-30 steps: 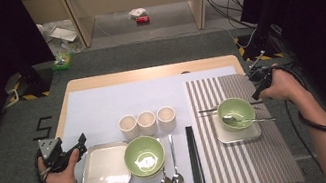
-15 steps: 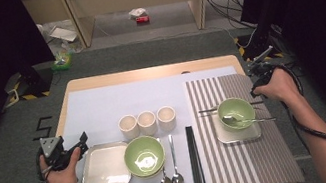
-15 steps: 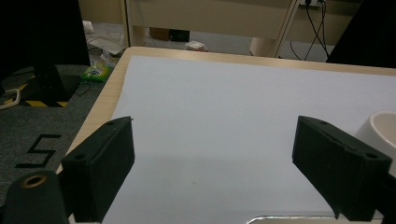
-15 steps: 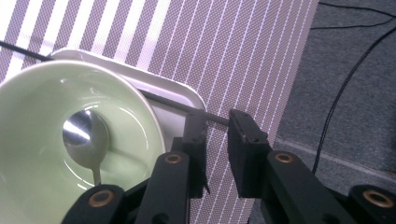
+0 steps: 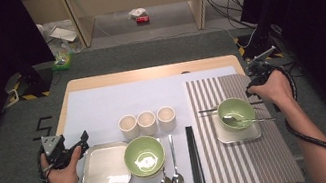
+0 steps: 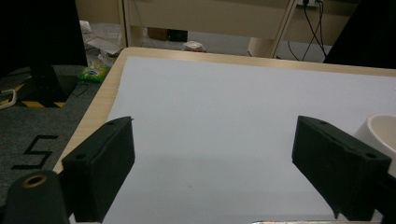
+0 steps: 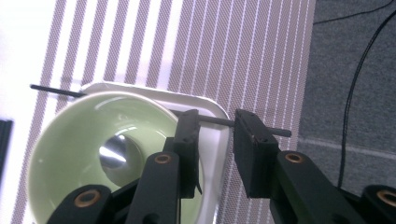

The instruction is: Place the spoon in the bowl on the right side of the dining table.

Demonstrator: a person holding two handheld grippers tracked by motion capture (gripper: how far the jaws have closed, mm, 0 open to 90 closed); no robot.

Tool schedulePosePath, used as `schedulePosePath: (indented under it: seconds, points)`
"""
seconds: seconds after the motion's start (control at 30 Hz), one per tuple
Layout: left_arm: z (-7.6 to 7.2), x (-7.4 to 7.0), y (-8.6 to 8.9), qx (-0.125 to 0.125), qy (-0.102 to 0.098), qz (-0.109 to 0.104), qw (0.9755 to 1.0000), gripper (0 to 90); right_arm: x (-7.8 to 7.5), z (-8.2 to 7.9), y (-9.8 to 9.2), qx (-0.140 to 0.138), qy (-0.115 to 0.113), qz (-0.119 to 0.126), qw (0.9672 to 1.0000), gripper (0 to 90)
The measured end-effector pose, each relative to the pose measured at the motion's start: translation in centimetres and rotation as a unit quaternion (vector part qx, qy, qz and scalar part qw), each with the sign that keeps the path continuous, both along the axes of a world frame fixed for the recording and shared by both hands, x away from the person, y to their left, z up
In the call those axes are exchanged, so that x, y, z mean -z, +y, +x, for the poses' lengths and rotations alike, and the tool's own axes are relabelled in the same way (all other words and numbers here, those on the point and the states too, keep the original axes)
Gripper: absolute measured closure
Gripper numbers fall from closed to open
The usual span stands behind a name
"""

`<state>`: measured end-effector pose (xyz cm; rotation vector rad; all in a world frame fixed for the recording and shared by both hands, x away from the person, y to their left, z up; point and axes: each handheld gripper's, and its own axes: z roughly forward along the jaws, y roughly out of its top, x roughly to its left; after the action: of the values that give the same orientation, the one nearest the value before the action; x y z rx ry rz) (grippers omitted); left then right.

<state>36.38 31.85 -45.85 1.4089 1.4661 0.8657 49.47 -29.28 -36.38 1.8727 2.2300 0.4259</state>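
In the right gripper view the right gripper [image 7: 215, 122] points down at the striped mat [image 7: 243, 56], its jaws having just been opening, and the dark chopsticks [image 7: 215, 121] cross the gap between them without being pressed. The chopsticks lie across the far edge of a white tray [image 7: 215, 116]. On the tray sits a green bowl [image 7: 70, 140] with a spoon [image 7: 112, 151] inside.
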Motion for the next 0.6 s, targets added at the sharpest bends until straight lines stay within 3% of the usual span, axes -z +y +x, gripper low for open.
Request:
schedulePosePath:
  seconds: [0.6]
  points:
    - [0.1,0.0,-0.1,0.001,0.001,-0.002,1.0,12.3,0.0,-0.5,2.1,0.002,-0.023,0.018,0.9996,70.3]
